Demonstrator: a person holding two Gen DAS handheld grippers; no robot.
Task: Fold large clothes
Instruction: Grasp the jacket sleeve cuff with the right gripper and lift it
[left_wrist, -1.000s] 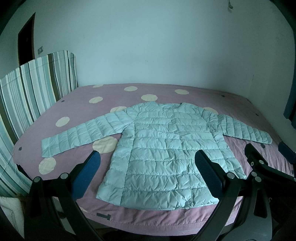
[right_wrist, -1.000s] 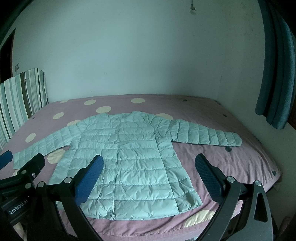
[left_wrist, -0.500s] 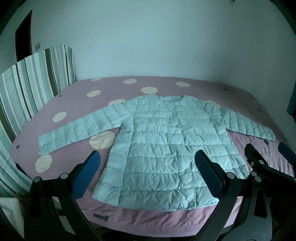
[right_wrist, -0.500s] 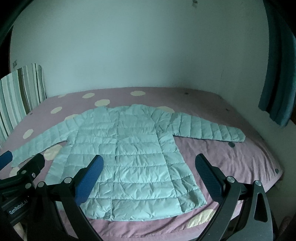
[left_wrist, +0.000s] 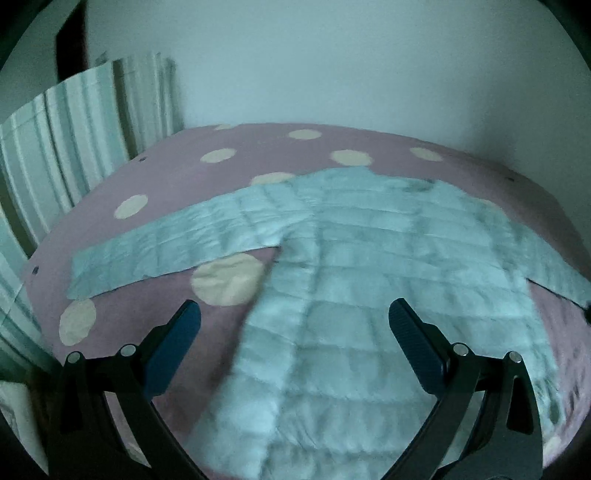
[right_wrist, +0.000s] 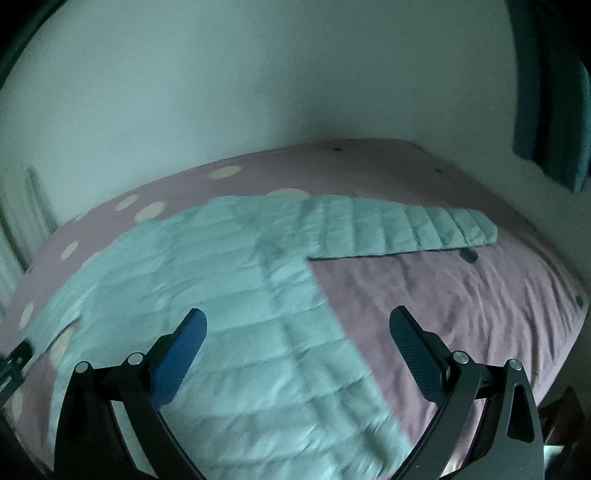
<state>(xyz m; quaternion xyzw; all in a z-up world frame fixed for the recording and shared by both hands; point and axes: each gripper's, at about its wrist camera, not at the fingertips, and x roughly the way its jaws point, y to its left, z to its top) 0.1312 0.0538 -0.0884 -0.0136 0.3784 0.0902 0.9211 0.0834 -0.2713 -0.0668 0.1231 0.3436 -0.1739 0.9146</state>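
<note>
The jacket (left_wrist: 369, 280) lies flat on the bed (left_wrist: 177, 177), front up. Its long axis runs from the hem at the near edge to the collar at the far side, toward the wall (left_wrist: 332, 62). The sleeves spread out sideways, one toward the striped cushion (left_wrist: 74, 147), the other (right_wrist: 406, 229) toward the curtain (right_wrist: 550, 92) (both views are motion-blurred). The left gripper (left_wrist: 294, 328) hovers over the hem with jaws spread wide, holding nothing. The right gripper (right_wrist: 297, 332) is likewise spread and empty, above the jacket's right edge.
</note>
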